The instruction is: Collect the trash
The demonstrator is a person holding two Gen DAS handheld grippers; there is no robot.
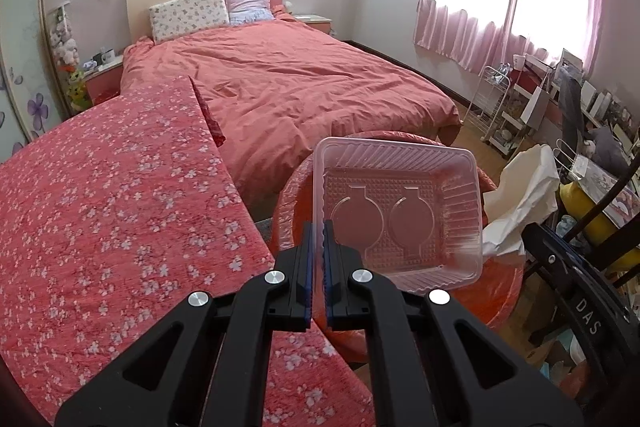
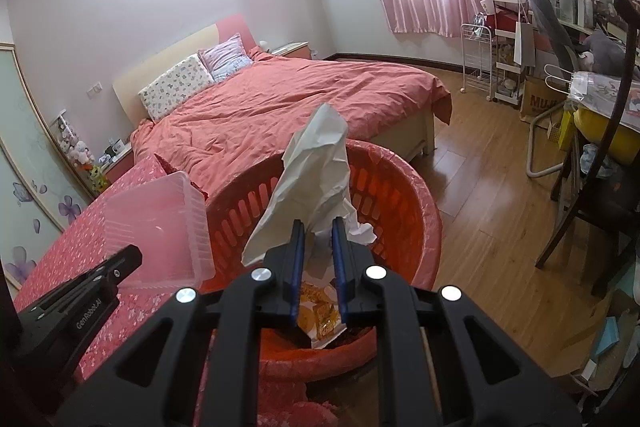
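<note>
A clear plastic tray [image 1: 400,211] hangs over the red basket [image 1: 504,291], its near wall pinched by my left gripper [image 1: 318,227], which is shut on it. In the right wrist view the same clear plastic tray [image 2: 160,227] sits left of the red basket [image 2: 400,195], with the left gripper's fingers [image 2: 116,267] under it. My right gripper [image 2: 318,227] is shut on a crumpled white paper [image 2: 316,171] held upright above the basket. The crumpled white paper [image 1: 524,199] also shows to the right of the tray. A printed food wrapper [image 2: 324,319] lies in the basket's bottom.
A table with a red floral cloth [image 1: 112,211] runs along the left, touching the bed [image 1: 304,91]. Wooden floor [image 2: 492,187] lies right of the basket. A dark chair [image 2: 600,211], a white cart [image 2: 476,63] and cluttered shelves stand at the right.
</note>
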